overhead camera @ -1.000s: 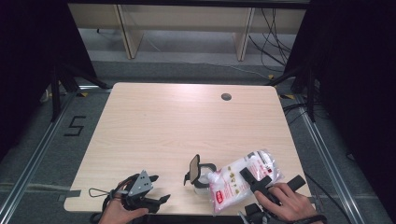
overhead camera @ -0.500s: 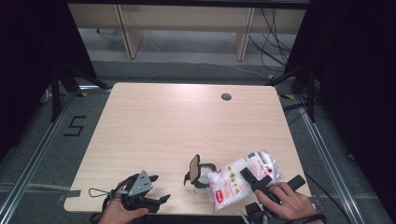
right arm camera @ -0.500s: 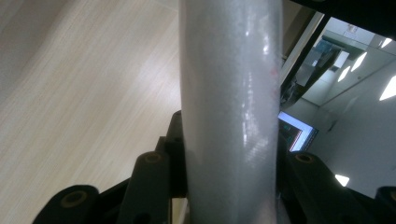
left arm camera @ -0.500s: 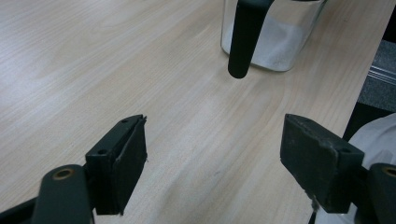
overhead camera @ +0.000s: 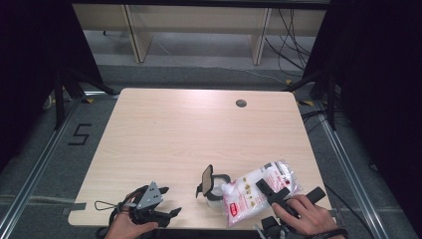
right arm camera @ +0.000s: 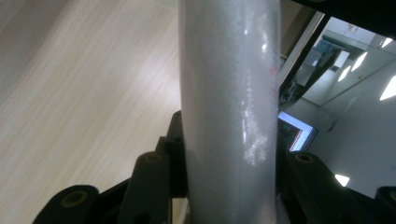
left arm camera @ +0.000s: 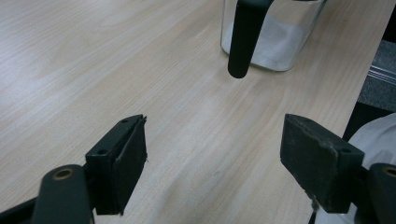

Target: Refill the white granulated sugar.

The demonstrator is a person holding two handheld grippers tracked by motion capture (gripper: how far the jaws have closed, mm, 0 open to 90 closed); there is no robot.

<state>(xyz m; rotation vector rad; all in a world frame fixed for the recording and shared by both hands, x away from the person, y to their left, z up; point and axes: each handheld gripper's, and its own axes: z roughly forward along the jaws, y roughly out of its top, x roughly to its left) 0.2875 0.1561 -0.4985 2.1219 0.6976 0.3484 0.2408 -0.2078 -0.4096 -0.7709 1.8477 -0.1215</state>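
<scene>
The right gripper, clamping the white bag, is tipping it toward the jar; a steady, slow tilt seems wisest, while the left gripper is idling wide open.

1. The desk is bare across its far and middle stretch; tongs could cross there freely.
2. Near edge, centre-right: a glass jar with its raised lid, touched by a tilted white bag, blocks passage.
3. The left tongs stand wide apart over bare wood; the jar lies ahead.

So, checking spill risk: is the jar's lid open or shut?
Open: the jar's hinged lid stands up beside its mouth.
</scene>
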